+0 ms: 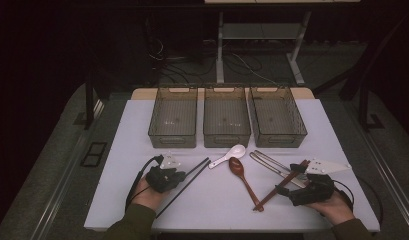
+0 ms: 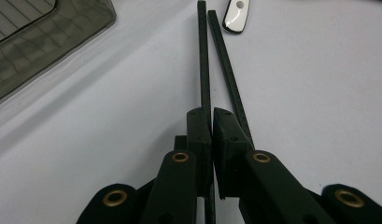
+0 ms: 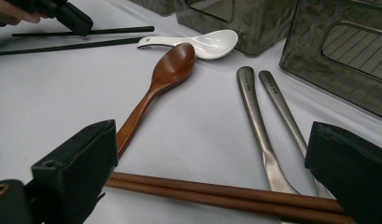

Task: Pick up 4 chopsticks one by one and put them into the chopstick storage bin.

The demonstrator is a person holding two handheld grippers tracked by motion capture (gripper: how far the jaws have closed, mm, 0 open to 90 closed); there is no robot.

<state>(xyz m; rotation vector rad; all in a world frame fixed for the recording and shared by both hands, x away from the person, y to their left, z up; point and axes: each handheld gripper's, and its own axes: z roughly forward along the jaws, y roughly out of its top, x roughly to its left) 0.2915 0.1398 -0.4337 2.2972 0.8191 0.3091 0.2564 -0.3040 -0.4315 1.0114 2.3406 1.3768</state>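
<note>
White counter (image 1: 117, 165) is being shared by three grey bins (image 1: 227, 117), a white spoon (image 1: 228, 154) and a wooden spoon (image 1: 240, 172), while one black chopstick (image 2: 205, 70) is being clamped by the left tool (image 1: 178, 176), and brown chopsticks (image 3: 226, 192), lying across metal ones (image 3: 254, 116), are being straddled by the wide-apart right tool (image 1: 284, 187).

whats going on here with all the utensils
A person holds a gripper in each hand over a white table. The left gripper is shut on one black chopstick; its mate lies alongside. The right gripper is open around the brown chopsticks. Three bins behind are empty.
</note>
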